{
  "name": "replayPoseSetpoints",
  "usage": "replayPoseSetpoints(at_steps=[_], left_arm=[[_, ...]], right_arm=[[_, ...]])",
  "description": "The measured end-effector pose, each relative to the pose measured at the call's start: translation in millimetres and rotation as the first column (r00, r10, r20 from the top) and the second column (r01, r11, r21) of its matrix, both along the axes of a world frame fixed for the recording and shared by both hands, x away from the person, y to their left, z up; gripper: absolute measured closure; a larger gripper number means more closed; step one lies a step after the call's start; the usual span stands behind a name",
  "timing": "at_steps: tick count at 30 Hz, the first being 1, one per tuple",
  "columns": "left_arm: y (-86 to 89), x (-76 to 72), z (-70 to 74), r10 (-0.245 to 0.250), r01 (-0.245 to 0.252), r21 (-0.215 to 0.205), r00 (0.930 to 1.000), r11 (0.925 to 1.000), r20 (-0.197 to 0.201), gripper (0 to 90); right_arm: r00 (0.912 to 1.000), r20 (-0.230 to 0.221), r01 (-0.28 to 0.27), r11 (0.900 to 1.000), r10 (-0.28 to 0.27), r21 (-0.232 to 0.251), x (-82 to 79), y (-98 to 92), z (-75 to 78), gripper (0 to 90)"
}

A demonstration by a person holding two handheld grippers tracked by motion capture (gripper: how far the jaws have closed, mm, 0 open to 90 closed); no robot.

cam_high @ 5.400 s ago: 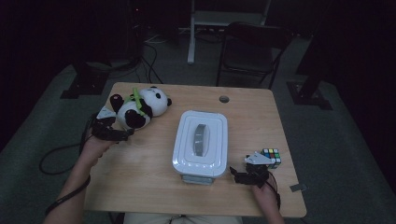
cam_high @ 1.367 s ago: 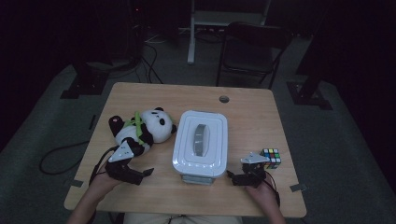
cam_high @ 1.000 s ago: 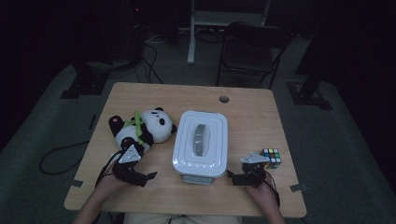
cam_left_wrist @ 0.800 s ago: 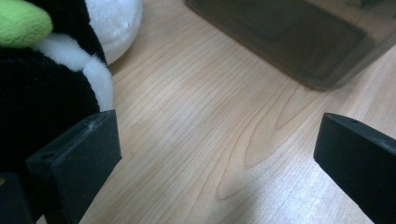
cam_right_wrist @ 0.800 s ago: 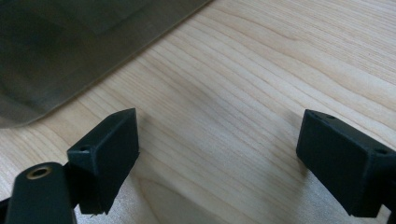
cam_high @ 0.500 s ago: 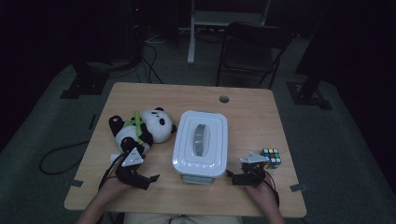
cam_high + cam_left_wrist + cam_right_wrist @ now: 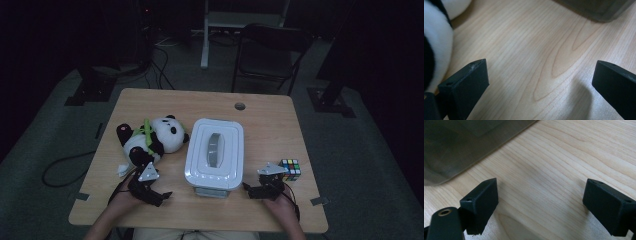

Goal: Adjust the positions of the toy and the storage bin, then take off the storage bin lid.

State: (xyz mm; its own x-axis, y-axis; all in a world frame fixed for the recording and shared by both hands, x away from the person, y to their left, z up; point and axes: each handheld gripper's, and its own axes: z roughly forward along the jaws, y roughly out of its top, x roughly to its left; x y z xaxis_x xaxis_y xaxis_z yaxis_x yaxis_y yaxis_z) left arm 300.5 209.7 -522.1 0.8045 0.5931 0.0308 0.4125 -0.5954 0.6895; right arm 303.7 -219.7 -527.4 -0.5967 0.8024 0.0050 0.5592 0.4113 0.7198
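White plastic storage box with a grey handle on its lid (image 7: 214, 154) sits mid-table on the light wooden table (image 7: 270, 115), lid on. Black-and-white plush panda with a green strap (image 7: 150, 139) lies just left of the box; small crumpled white scrap (image 7: 123, 169) by its lower end. Multicoloured puzzle cube (image 7: 290, 169) near the right edge, just beside the right gripper (image 7: 252, 190). Round hole in the tabletop (image 7: 240, 106) at the far side. Left gripper (image 7: 159, 196) low at the box's near left corner, jaws apart over bare wood, box corner ahead (image 7: 599, 10), panda fur at its left (image 7: 436, 37). Right gripper at the box's near right corner, jaws apart, nothing between them, box edge close ahead (image 7: 461, 145). Neither gripper touches the box.
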Motion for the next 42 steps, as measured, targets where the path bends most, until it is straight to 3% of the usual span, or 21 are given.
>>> replayPoseSetpoints(at_steps=[11, 16, 20, 42], left_arm=[[-1.4, 0.7, -2.3, -0.001, 0.001, 0.002, 0.9998, 1.0000, -0.022, 1.4], [-0.6, 0.6, -2.3, 0.065, -0.065, 0.002, 0.9977, 0.9979, -0.021, 1.4], [-0.4, -0.7, -2.4, 0.079, -0.079, 0.001, 0.9967, 0.9969, -0.020, 1.4], [1.8, -1.9, -2.4, 0.065, -0.065, 0.001, 0.9977, 0.9979, -0.021, 1.4]], right_arm=[[0.9999, 0.004, 0.014, 1.000, -0.014, 0.003, -0.7, 0.9, -0.5, 12.7], [0.9997, 0.004, 0.022, 1.000, -0.022, 0.003, -1.0, 1.5, -0.4, 12.7], [0.9996, 0.003, 0.028, 1.000, -0.028, 0.002, -1.4, 2.0, -0.4, 12.7], [0.9998, -0.018, -0.005, 1.000, 0.005, -0.012, -3.0, -0.7, 2.2, 13.9]])
